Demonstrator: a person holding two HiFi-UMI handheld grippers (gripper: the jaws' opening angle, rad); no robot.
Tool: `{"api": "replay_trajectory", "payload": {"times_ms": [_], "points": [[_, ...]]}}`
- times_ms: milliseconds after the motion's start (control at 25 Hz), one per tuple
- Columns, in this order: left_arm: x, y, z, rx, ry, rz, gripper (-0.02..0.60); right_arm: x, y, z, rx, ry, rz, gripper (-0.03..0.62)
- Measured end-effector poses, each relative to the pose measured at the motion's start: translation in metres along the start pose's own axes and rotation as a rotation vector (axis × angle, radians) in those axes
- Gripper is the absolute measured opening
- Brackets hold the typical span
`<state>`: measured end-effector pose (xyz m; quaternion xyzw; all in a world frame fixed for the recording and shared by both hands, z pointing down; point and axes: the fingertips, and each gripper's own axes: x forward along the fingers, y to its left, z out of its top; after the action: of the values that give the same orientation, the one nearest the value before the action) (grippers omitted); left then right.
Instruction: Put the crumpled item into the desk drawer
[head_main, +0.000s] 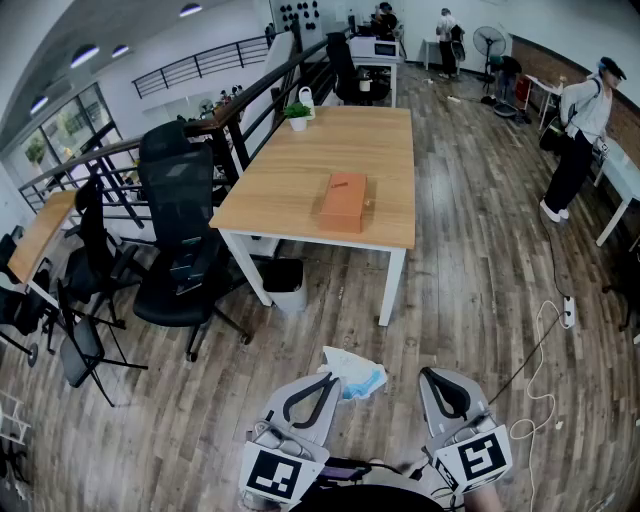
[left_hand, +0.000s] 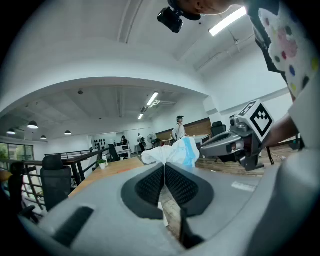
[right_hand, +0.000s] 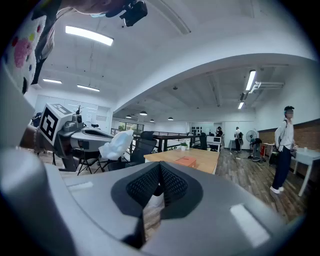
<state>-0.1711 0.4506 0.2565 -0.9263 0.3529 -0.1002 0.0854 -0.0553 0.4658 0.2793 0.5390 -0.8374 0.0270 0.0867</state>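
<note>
The crumpled item (head_main: 357, 376), a wad of white and light-blue material, sticks out of the tips of my left gripper (head_main: 331, 379), which is shut on it low in the head view. In the left gripper view the wad (left_hand: 172, 152) bulges just beyond the closed jaws. My right gripper (head_main: 428, 376) is level with it to the right, shut with nothing in it. From the right gripper view the wad (right_hand: 118, 144) shows at the left. The wooden desk (head_main: 300, 185) stands ahead across the floor. No drawer is visible from here.
An orange-brown box (head_main: 343, 202) lies on the desk and a small potted plant (head_main: 297, 115) stands at its far corner. Black office chairs (head_main: 180, 240) crowd the desk's left side, and a dark bin (head_main: 285, 283) sits under it. A person (head_main: 580, 140) stands far right; a power strip (head_main: 568, 312) and cable lie on the floor.
</note>
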Motion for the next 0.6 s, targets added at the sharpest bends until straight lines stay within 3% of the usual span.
{"api": "replay_trajectory", "payload": {"times_ms": [600], "points": [[0.01,0.0,-0.001,0.007,0.02,0.021,0.011,0.004,-0.012,-0.003,0.004,0.007,0.013,0.006]]}}
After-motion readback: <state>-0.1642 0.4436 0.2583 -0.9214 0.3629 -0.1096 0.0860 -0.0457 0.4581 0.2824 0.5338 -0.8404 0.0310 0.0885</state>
